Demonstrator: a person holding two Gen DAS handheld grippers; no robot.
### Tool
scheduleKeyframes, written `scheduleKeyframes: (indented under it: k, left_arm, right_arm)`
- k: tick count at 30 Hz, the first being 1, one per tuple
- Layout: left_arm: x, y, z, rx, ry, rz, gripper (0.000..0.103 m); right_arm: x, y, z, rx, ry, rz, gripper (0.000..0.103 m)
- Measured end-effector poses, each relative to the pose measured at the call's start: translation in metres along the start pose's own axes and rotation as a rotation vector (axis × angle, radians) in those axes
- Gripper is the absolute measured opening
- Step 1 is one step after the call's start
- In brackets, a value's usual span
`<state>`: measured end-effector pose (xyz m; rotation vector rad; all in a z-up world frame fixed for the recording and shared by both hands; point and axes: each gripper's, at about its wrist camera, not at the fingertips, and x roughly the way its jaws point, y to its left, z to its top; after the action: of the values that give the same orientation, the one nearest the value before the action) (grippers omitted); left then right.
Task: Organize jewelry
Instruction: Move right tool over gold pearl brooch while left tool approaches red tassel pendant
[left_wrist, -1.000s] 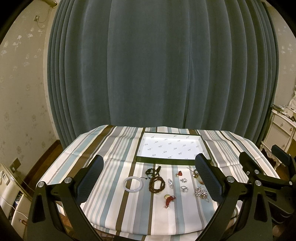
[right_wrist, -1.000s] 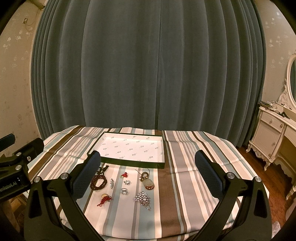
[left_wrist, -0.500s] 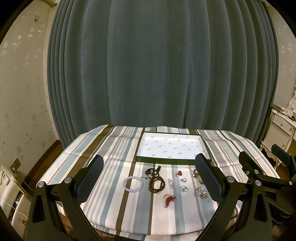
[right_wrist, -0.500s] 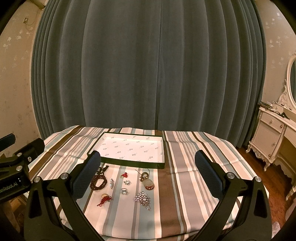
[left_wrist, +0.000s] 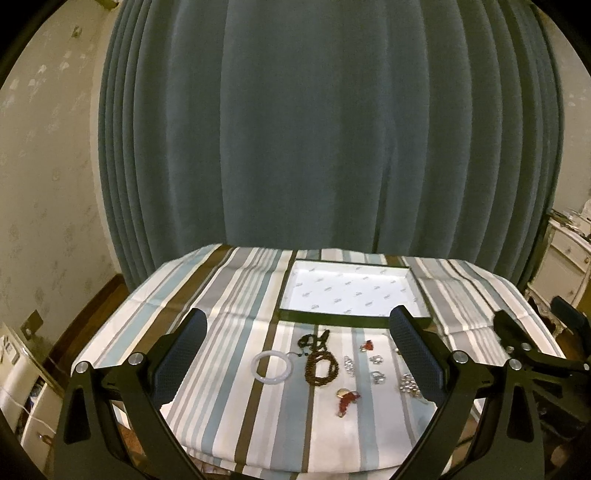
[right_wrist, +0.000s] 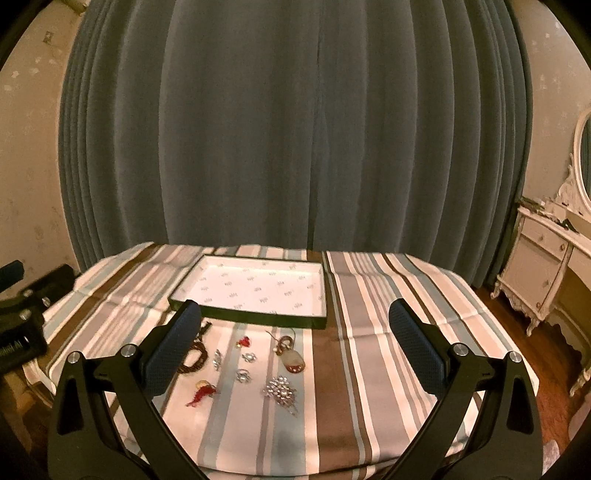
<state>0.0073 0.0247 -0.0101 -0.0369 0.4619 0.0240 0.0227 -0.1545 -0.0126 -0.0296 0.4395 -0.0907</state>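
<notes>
Jewelry waits in front of an empty tray

Nothing is sorted yet, by the look of it. The tray (left_wrist: 354, 320), a shallow dark-rimmed box with a white printed lining, sits on the striped tablecloth (left_wrist: 207, 295) and holds nothing. All the pieces lie loose on the cloth on the near side of the tray's front rim.

Nearest that rim are a dark cord piece (left_wrist: 314, 341) and a small red charm (left_wrist: 367, 345). Further out from the tray lie the white bangle (left_wrist: 271, 369), the brown bead bracelet (left_wrist: 321, 371), two small silver rings (right_wrist: 248, 357) (right_wrist: 243, 375), a red tassel charm (right_wrist: 202, 393), a rhinestone brooch (right_wrist: 280, 390) and an amber pendant on a cord (right_wrist: 293, 361).

The left gripper (left_wrist: 295, 360) hangs above the near table edge with its jaws spread wide and nothing between them. The right gripper (right_wrist: 295, 354) is held the same way, wide and empty, a little further to the right of the tray.

The step in hand seems to be the opening approach: choosing a first piece. The next move likely calls for lowering one gripper to a single item, the bangle or pendant being the easiest grips, narrowing the jaws around it, then carrying it over the front rim into the tray. The rings and brooch are small and flat, so they would need a careful, low pinch.
</notes>
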Motion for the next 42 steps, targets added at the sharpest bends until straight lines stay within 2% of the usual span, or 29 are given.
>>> scheduleKeyframes:
  k: [6,17,18,20,23,33,37,42]
  left_arm:
    - [0.054,0.022,-0.023,-0.026,0.140,0.019,0.098]
    - [0.135,0.046,-0.073,-0.056,0.363,-0.001,0.098]
    - [0.139,0.045,-0.075,-0.051,0.373,0.004,0.098]
    - [0.148,0.045,-0.081,-0.038,0.390,0.020,0.098]
    - [0.162,0.047,-0.087,-0.030,0.419,0.031,0.098]
    - [0.187,0.053,-0.101,-0.043,0.480,0.044,0.098]
    - [0.191,0.051,-0.105,-0.042,0.493,0.041,0.098]
    - [0.193,0.045,-0.107,-0.037,0.506,0.027,0.098]
  right_arm:
    - [0.046,-0.009,-0.023,0.025,0.120,0.002,0.101]
    - [0.131,-0.008,-0.089,0.025,0.359,0.076,0.101]
    - [0.139,-0.008,-0.094,0.031,0.385,0.083,0.100]
    - [0.151,-0.007,-0.100,0.035,0.416,0.097,0.087]
    - [0.167,-0.003,-0.109,0.021,0.459,0.100,0.082]
    - [0.197,0.006,-0.122,-0.027,0.512,0.093,0.077]
    - [0.199,0.005,-0.125,-0.035,0.522,0.103,0.072]
    - [0.195,0.007,-0.126,-0.052,0.506,0.110,0.055]
